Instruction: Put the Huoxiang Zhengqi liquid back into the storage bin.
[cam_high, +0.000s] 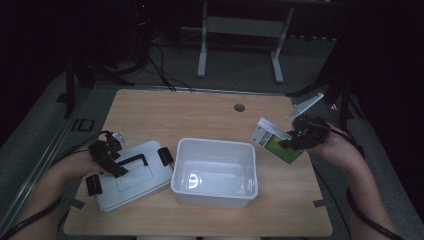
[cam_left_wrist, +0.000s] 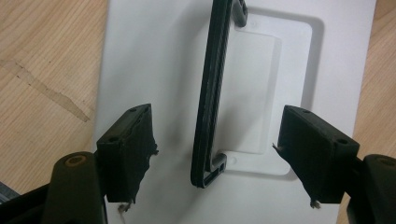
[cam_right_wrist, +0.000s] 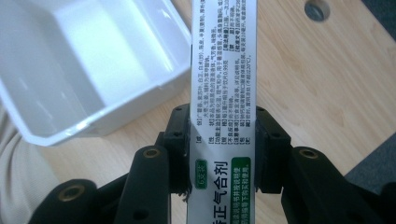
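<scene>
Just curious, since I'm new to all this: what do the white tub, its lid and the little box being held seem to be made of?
White tub: likely glossy plastic, its floor glints. Lid: matte white plastic by its look, with a black handle, probably plastic too. Box held in the right gripper: seemingly printed cardboard, with flat faces, sharp edges and fine print.

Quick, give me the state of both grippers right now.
Left gripper: open, fingers either side of the lid's black handle, not pressing it.
Right gripper: closed on the green-and-white box, held above the table.
</scene>
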